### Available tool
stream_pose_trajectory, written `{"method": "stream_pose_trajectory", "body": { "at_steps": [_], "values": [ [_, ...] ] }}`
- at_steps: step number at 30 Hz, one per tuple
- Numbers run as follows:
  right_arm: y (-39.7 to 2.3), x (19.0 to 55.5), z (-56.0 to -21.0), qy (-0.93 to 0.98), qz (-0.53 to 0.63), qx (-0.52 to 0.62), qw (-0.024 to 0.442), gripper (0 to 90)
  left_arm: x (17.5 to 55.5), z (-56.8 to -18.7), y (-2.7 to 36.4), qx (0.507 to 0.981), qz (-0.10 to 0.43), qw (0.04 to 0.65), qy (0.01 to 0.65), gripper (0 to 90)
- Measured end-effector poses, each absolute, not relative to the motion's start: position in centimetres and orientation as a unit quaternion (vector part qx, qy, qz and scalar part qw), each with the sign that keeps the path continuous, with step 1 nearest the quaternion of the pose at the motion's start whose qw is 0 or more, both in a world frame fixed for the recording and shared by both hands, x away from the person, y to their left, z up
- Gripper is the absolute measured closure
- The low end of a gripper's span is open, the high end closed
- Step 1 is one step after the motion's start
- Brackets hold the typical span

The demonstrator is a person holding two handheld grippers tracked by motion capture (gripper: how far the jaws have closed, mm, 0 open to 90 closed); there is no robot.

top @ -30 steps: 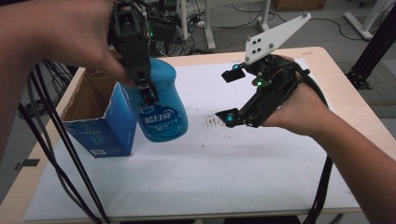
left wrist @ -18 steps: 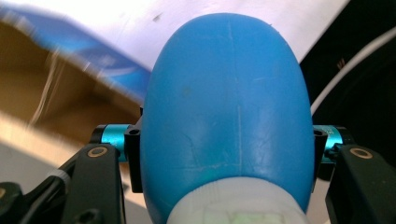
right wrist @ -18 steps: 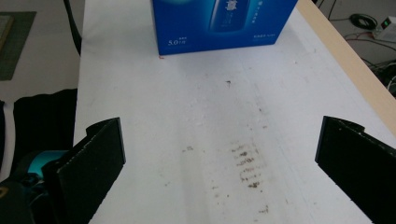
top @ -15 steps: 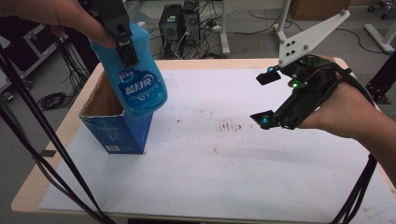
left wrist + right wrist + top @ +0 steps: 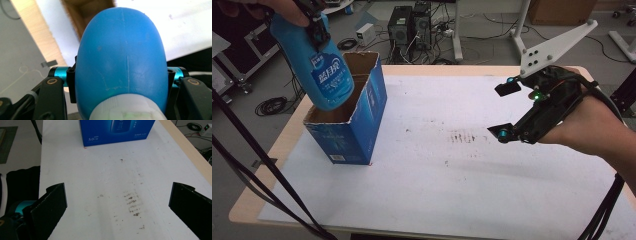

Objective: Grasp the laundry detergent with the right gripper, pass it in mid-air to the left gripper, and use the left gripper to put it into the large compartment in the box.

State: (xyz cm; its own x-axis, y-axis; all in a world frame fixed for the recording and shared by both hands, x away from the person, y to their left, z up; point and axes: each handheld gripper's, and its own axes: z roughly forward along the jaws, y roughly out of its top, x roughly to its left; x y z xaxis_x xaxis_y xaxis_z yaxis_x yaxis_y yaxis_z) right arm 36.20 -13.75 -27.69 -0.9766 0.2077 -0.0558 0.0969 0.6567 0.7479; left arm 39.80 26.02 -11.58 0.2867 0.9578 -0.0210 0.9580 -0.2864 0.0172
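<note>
High view: bottle held over the open box

A blue bottle (image 5: 324, 65) is clamped near its top by the left gripper (image 5: 314, 22), tilted, its base above the blue box (image 5: 357, 120). The right gripper (image 5: 507, 110) is held apart, empty, over the white table (image 5: 452, 190).

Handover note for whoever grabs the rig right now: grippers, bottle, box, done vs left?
Left gripper: shut on the blue bottle, held tilted in the air, its base at the open top of the box.
Right gripper: open, holding nothing, over the bare white table sheet, well right of the box.
Box: upright at the table's left, top flaps open.
Done: bottle picked up and brought to the box mouth.
Left: probably lower the bottle into the box and release; the right gripper may need to steady the box.
</note>
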Motion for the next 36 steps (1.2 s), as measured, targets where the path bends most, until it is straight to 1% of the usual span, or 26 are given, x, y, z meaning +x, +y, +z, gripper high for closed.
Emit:
{"method": "stream_pose_trajectory", "body": {
  "at_steps": [7,11,13,14,15,16,19,20,21,22,23,24,25,26,28,34,36],
  "values": [
    [-13.8,36.4,-28.1,0.907,0.406,0.090,0.065,0.6,40.8,-12.9,26.9,0.794,-0.013,0.010,0.608,39.1],
    [-13.8,36.3,-28.3,0.906,0.407,0.094,0.063,0.6,41.6,-14.3,27.1,0.806,-0.024,0.002,0.591,39.1],
    [-13.9,36.3,-28.3,0.905,0.410,0.094,0.064,0.6,41.9,-15.2,26.9,0.818,-0.029,-0.003,0.575,39.1],
    [-14.0,36.2,-28.4,0.905,0.410,0.097,0.063,0.6,42.2,-16.2,26.8,0.832,-0.035,-0.006,0.553,39.1],
    [-14.0,36.2,-28.4,0.905,0.410,0.097,0.063,0.6,42.2,-16.2,26.8,0.832,-0.035,-0.006,0.553,39.1],
    [-14.1,36.2,-28.4,0.904,0.410,0.098,0.064,0.6,42.5,-17.2,26.6,0.847,-0.041,-0.008,0.531,39.1],
    [-14.2,36.2,-28.5,0.905,0.409,0.100,0.064,0.6,42.9,-18.2,26.5,0.853,-0.046,-0.013,0.519,39.1],
    [-14.3,36.1,-28.5,0.905,0.408,0.101,0.064,0.6,43.0,-19.2,26.3,0.868,-0.042,-0.020,0.494,39.1],
    [-14.3,36.1,-28.5,0.905,0.408,0.101,0.064,0.6,43.0,-19.2,26.3,0.868,-0.042,-0.020,0.494,39.1],
    [-14.4,36.0,-28.4,0.906,0.407,0.102,0.063,0.6,43.1,-20.1,26.0,0.883,-0.036,-0.030,0.468,39.1],
    [-14.4,36.0,-28.4,0.906,0.407,0.102,0.063,0.6,43.1,-20.1,26.0,0.883,-0.036,-0.030,0.468,39.1],
    [-14.5,36.0,-28.4,0.905,0.406,0.106,0.063,0.6,43.2,-20.9,25.8,0.900,-0.031,-0.040,0.432,39.1],
    [-14.5,36.0,-28.4,0.905,0.406,0.106,0.063,0.6,43.2,-20.9,25.8,0.900,-0.031,-0.040,0.432,39.1],
    [-14.7,36.1,-28.4,0.905,0.407,0.107,0.064,0.6,43.3,-21.8,25.6,0.908,-0.030,-0.045,0.415,39.1],
    [-14.7,36.1,-28.4,0.905,0.407,0.107,0.064,0.6,43.4,-22.2,25.5,0.911,-0.030,-0.047,0.408,39.1],
    [-14.9,36.2,-28.7,0.908,0.398,0.112,0.061,0.6,43.7,-25.0,25.4,0.933,-0.024,-0.055,0.354,39.1],
    [-14.9,36.2,-28.8,0.909,0.396,0.114,0.060,0.6,43.7,-25.7,25.5,0.935,-0.025,-0.055,0.350,39.1]
  ]
}}
